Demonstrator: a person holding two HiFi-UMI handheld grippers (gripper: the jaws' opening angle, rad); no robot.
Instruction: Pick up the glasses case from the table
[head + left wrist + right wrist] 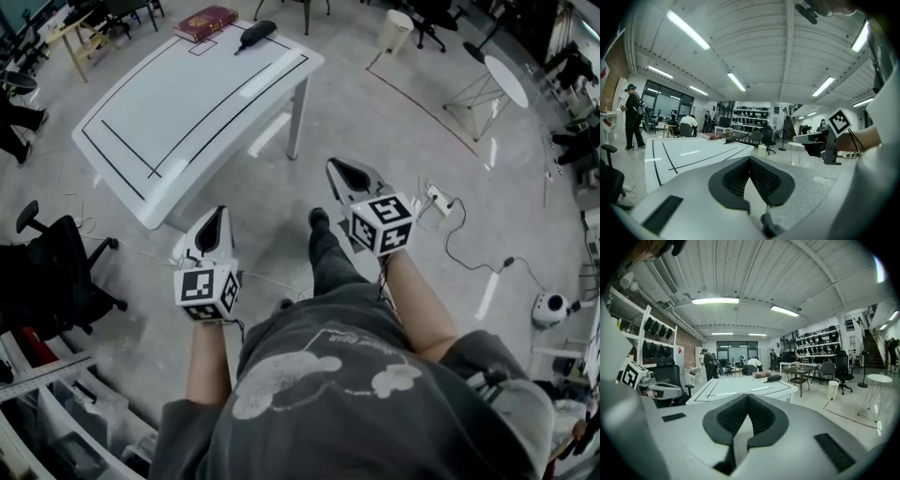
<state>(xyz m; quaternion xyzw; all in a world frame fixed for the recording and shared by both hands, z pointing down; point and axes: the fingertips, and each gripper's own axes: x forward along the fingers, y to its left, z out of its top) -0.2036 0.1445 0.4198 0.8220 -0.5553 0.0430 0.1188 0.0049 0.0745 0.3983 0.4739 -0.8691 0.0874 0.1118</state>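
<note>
Left claw (750,161): clenched, pads meeting, nothing between them; held out in front of the person's body.
Right claw (747,398): clenched the same way, empty; level with the left and a little apart from it.
Case (257,34): dark and oblong, lying at the far end of the bench (187,103), just beside a red book (206,22); well apart from both claws.
Step in hand: the approach, by my reading; the person stands on open floor short of the bench, and no reach has begun.
Next move: calls for closing in along the bench's right side, releasing one claw's jaws, and lining them across the case's narrow width before coming down on it.
Edges: the case sits close to the bench's far corner, with the book on its left; a nudge from a clenched claw could likely slide it off.
Open room: bare floor ahead and along the right side of the bench; a chair (47,272) crowds the left, and a cable (469,253) trails on the floor to the right.
</note>
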